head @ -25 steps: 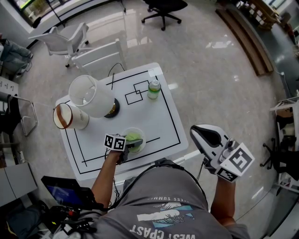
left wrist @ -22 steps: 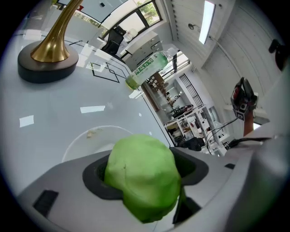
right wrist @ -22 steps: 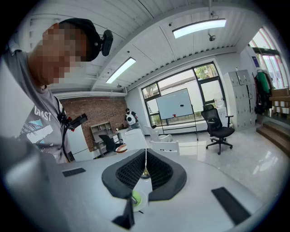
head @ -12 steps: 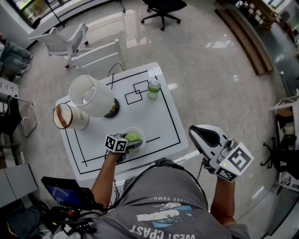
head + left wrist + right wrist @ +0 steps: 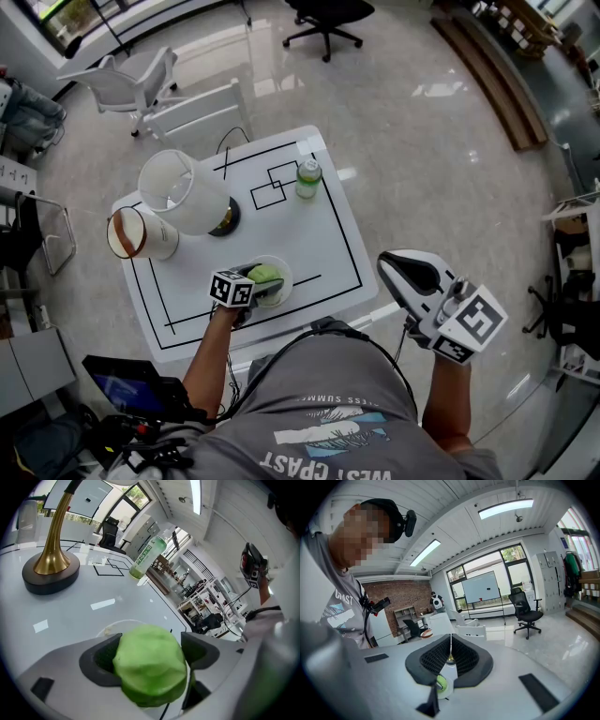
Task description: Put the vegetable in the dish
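Observation:
A round green vegetable (image 5: 149, 667) sits between the jaws of my left gripper (image 5: 150, 656), which have just been opening. It rests against the left pad, and a narrow gap shows at the right pad. Just beyond it lies the rim of the clear dish (image 5: 112, 623). In the head view my left gripper (image 5: 259, 291) hangs over the dish (image 5: 284, 269) near the table's front edge, with the vegetable (image 5: 265, 276) inside the rim. My right gripper (image 5: 401, 269) is held off the table to the right. Its jaws (image 5: 450, 656) meet with nothing between them.
On the white table (image 5: 323, 244) stand a lamp with a white shade (image 5: 183, 192) and brass base (image 5: 50, 569), a green bottle (image 5: 308, 178), and a brown-rimmed cylinder (image 5: 131, 234) at the left edge. White chairs (image 5: 141, 80) stand behind the table.
My left gripper has rolled a little over the dish, and more of the vegetable shows beside it. The right gripper has stayed put.

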Motion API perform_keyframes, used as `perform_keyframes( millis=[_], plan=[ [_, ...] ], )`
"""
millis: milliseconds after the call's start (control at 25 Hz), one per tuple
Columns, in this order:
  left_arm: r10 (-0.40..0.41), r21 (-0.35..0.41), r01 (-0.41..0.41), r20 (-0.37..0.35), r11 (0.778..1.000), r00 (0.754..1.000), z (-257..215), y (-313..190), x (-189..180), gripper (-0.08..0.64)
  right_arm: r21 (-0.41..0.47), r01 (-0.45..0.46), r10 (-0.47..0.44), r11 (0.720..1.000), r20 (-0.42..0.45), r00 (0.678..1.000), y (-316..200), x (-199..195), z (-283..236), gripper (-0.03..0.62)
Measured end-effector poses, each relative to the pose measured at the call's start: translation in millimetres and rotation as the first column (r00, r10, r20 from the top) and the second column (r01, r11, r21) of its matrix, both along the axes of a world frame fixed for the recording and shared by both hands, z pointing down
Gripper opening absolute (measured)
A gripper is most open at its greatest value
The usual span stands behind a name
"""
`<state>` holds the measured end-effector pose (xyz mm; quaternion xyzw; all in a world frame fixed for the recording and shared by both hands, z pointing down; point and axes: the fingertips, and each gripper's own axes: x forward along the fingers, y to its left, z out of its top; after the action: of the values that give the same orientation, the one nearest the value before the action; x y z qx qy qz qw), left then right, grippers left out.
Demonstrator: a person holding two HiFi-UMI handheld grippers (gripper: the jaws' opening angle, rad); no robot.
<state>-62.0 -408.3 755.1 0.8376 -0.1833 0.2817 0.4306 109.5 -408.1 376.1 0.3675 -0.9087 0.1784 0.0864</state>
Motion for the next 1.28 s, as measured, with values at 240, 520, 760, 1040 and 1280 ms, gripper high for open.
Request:
perform_keyframes(
  millis=[240, 520, 760, 1040, 1280],
  plan=[
    [-0.014, 0.025, 0.014, 0.017, 1.0, 1.0, 2, -4, -2, 0.388, -0.001, 0.003, -0.003, 1.0, 0.0, 1.0, 0, -2, 2, 0.009],
    [-0.033, 0.061, 0.031, 0.035, 0.998, 0.999, 3, -7, -3, 0.399, -0.003, 0.006, -0.006, 1.0, -0.002, 1.0, 1, -2, 3, 0.009],
    [-0.043, 0.096, 0.038, 0.049, 0.995, 0.998, 0, -9, -5, 0.408, -0.005, 0.007, -0.007, 1.0, 0.002, 1.0, 3, -2, 2, 0.009],
    [-0.073, 0.11, 0.065, 0.066, 0.992, 0.995, 0, -12, -9, 0.418, -0.006, 0.012, -0.012, 1.0, 0.001, 1.0, 4, -3, 2, 0.009],
    [-0.106, 0.128, 0.096, 0.073, 0.987, 0.992, 1, -14, -13, 0.428, -0.005, 0.017, -0.017, 1.0, -0.001, 1.0, 6, -5, 3, 0.009]
  ],
)
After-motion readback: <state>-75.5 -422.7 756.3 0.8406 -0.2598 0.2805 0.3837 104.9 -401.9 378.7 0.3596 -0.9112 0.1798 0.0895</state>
